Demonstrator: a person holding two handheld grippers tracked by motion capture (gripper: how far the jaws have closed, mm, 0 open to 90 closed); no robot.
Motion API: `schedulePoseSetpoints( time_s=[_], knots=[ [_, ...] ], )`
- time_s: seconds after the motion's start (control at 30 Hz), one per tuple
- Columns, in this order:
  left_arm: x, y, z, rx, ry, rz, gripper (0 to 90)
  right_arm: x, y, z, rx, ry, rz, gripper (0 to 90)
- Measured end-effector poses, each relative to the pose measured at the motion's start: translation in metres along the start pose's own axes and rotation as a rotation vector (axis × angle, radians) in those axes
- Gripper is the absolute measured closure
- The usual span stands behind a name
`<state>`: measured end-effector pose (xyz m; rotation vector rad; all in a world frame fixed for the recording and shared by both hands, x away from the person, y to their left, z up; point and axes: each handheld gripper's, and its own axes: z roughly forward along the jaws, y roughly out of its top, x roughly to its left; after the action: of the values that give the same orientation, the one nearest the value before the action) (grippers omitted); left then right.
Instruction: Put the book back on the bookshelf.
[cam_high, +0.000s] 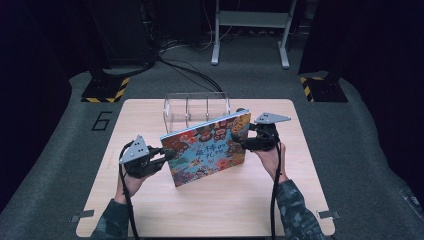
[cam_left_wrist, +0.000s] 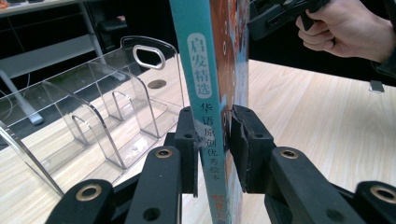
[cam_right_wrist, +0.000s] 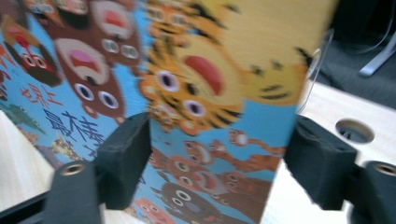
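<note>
Standing upright mid-desk, colourful cartoon-covered picture book (cam_high: 207, 150): left gripper (cam_left_wrist: 215, 140) jaws clamp its spine; right gripper (cam_right_wrist: 219, 163) jaws gape wide, unclamped.

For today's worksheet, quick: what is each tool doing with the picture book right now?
Left tool: closed on the picture book, clamping its spine.
Right tool: open, jaws standing wide apart in front of the cover and not pressing it.

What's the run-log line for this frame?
left gripper: shut on picture book spine | right gripper: open at far edge | book: upright on table | clear rack: behind, empty
</note>
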<state>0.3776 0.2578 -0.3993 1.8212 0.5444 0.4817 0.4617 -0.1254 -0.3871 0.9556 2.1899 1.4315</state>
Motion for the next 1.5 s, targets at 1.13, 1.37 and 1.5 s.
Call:
schedulePoseSetpoints(
  time_s=[1.13, 1.37, 1.5],
  knots=[
    [0.006, 0.025, 0.031, -0.015, -0.105, -0.057, 72.2, 0.004, 0.0, -0.003, 0.018, -0.016, -0.032, 30.7],
    [0.01, 0.024, 0.033, -0.03, -0.158, -0.065, 77.5, 0.007, 0.001, 0.0, 0.019, -0.011, -0.035, 28.7],
    [0.01, 0.027, 0.032, -0.008, -0.186, -0.059, 80.3, 0.007, 0.002, 0.001, 0.024, -0.002, -0.04, 27.2]
  ],
)
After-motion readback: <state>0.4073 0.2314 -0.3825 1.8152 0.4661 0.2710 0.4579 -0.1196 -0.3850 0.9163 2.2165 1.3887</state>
